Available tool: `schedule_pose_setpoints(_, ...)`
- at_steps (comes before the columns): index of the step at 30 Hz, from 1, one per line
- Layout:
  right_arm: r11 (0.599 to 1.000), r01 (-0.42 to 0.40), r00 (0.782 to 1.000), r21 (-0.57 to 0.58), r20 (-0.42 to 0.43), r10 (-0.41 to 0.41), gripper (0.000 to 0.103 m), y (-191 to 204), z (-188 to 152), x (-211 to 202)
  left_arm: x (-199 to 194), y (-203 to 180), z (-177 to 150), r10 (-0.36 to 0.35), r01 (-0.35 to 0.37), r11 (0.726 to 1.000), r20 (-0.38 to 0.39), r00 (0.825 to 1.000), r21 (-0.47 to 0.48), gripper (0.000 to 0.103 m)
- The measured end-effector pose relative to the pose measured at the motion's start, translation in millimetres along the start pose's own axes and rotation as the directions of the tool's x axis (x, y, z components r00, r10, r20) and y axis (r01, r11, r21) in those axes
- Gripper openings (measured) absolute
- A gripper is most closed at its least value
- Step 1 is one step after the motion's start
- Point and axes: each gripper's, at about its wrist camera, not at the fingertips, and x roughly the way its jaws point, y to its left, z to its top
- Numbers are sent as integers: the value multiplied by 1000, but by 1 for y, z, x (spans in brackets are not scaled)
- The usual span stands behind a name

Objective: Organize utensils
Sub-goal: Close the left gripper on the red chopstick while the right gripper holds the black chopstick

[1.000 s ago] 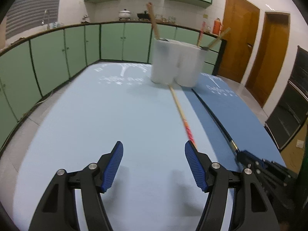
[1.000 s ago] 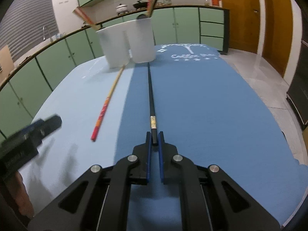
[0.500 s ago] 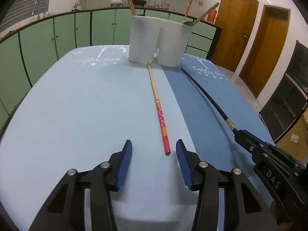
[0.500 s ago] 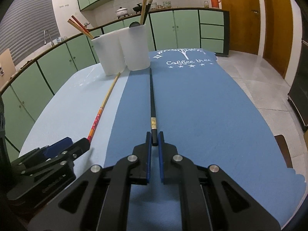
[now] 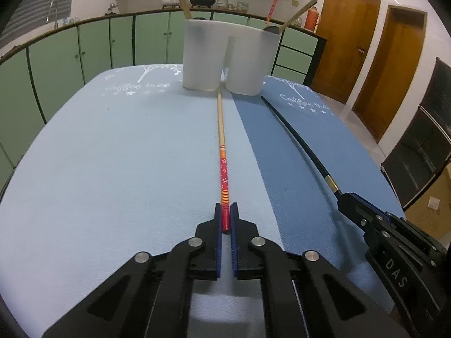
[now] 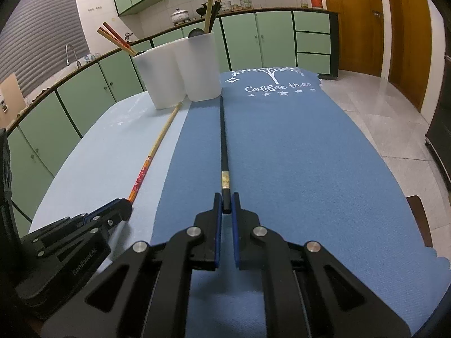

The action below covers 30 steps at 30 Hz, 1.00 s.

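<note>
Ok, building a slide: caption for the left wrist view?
Left gripper shut on the red chopstick, pointing toward two white cups.

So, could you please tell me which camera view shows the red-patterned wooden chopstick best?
The left wrist view: the red-patterned wooden chopstick runs centrally, full length, its red end clamped in the left gripper. The right wrist view shows it obliquely at the left, its end hidden behind that gripper.
</note>
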Motion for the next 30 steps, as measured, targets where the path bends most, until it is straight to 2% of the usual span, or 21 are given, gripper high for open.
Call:
schedule_pose_setpoints(6, 1000, 12, 1000, -26, 19, -11, 6, 1, 4, -5, -9, 0, 5, 4, -4, 1000, -14, 1000, 14, 5)
schedule_pose_setpoints(11, 998, 26, 998, -65, 55, -22, 6, 7, 10, -16, -26, -1, 16, 11, -11, 999, 8, 1000, 39, 5)
schedule_pose_setpoints(19, 995, 26, 992, -94, 123, -14, 6, 13, 27, -38, -62, 0, 42, 13, -20, 997, 97, 995, 71, 5)
schedule_pose_setpoints(30, 994, 4, 973, -114, 230, 22, 6, 18, 60, -78, -111, 5, 75, -16, 2, 998, 220, 975, 62, 5)
